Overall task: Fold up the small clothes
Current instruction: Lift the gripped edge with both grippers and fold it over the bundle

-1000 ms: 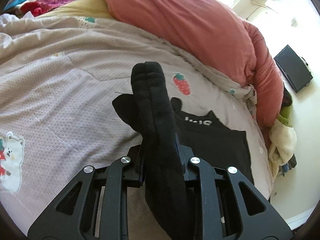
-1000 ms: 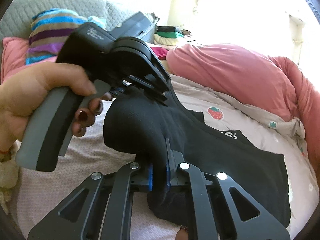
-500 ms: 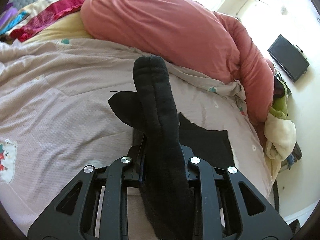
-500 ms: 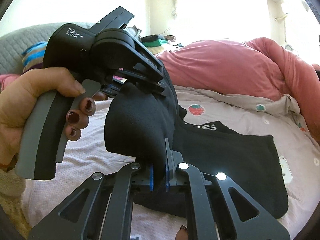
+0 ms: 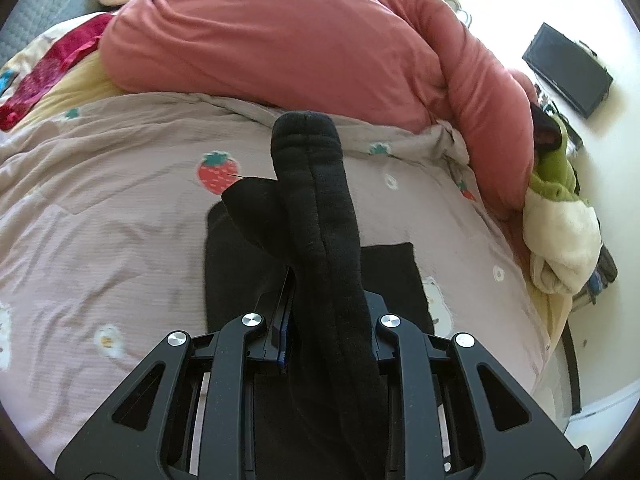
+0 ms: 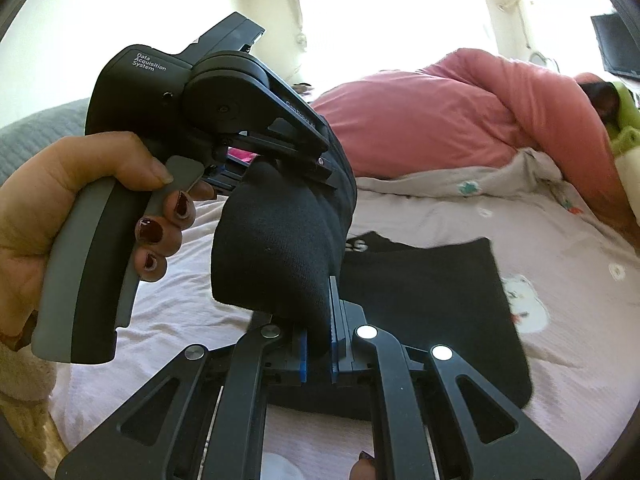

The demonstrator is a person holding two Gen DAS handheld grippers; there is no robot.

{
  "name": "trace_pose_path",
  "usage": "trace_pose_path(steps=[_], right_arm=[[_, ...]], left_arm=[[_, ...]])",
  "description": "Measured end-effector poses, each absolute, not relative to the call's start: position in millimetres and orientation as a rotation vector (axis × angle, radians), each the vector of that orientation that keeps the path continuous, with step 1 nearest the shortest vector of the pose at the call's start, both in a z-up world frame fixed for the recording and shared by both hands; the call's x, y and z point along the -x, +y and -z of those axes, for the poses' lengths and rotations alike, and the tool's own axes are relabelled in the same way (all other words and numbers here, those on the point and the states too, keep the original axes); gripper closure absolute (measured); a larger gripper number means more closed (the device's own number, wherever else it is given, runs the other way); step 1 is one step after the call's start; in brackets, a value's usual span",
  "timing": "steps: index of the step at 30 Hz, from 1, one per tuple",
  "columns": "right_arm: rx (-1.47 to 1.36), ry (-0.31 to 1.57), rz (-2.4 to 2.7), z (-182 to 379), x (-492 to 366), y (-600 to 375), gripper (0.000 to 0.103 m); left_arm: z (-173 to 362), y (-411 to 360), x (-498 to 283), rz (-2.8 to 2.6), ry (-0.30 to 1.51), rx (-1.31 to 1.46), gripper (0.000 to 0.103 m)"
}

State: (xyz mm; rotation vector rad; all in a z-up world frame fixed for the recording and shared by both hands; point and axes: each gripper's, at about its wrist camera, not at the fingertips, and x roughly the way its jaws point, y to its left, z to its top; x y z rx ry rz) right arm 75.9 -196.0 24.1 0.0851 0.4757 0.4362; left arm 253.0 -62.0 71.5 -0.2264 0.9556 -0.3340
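Only right wrist view shows hand (image 6: 60,208) holding left gripper (image 6: 336,168)

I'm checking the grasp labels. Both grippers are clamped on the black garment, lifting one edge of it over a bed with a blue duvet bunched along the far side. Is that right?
Not quite: the duvet is salmon pink, not blue, as the left wrist view shows. The rest holds: the left gripper and right gripper are both clamped on the black garment, lifting one edge over the bed.
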Motion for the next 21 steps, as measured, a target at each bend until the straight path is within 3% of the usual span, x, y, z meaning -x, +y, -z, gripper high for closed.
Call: trace_pose_path(steps=[10,15,18,19,20,21], right_arm=[[-0.138,0.518,-0.378,-2.5,-80.8,-237.6,0.097],[-0.182,0.566,-0.371,12.4,-84.4,-251.6,0.097],[-0.214,0.598,-0.373,22.2,-86.9,-258.7,0.097],[-0.226,0.609,-0.372,25.9,-87.3,-261.1,0.096],[-0.243,0.623,-0.374,29.7,-87.9,-264.0,0.096],[-0.256,0.636,-0.374,32.4,-89.1,-266.4,0.095]], left_arm=[[-49.6,-114.9,-262.4,0.356,1.002,0.171,0.088],[-32.0,-130.6,-267.4,0.36,1.034,0.161,0.081],[-22.9,-136.4,-269.1,0.373,1.061,0.194,0.069],[-22.0,-138.2,-269.3,0.385,1.065,0.207,0.059],[-21.8,-140.7,-268.7,0.406,1.071,0.215,0.039],[-23.3,-141.3,-267.7,0.42,1.069,0.231,0.03]])
